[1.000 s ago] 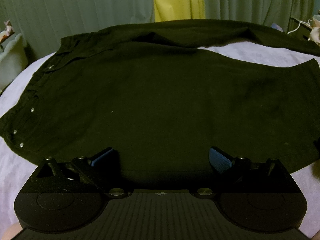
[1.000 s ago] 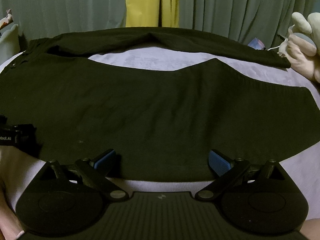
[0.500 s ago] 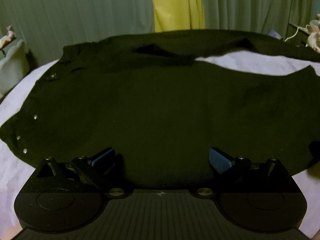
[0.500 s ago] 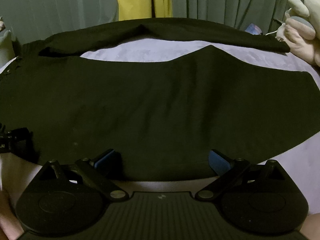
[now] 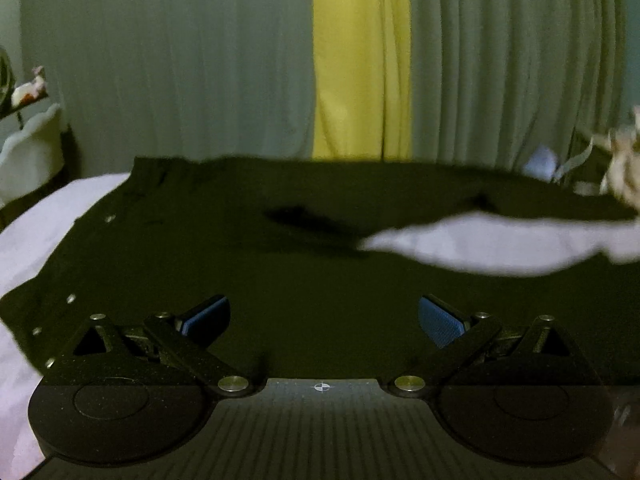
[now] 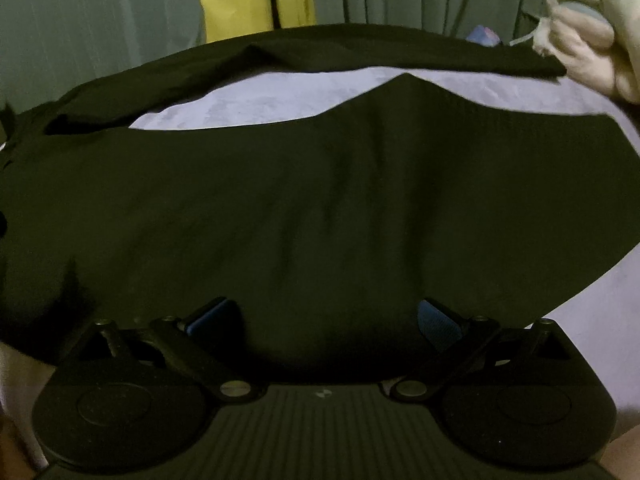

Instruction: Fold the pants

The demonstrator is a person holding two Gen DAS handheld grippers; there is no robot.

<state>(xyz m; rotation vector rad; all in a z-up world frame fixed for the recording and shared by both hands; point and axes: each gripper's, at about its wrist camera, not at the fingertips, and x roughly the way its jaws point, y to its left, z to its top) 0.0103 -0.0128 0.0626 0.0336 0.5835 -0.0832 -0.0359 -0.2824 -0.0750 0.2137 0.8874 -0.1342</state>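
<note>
You are in a bedroom at home. Your work surface is a bed with a pale lilac sheet [image 6: 280, 100]. Grey-green curtains [image 5: 180, 60] hang floor-length behind it, with a yellow curtain [image 5: 360, 60] between them. A plush toy [image 6: 600, 28] sits at the bed's far right corner.

We see grey-green pleated curtains [image 5: 160, 60] across the back wall, a yellow curtain panel [image 5: 360, 60] between them, a pale lilac bed sheet [image 5: 500, 244] below, and dim light throughout.
</note>
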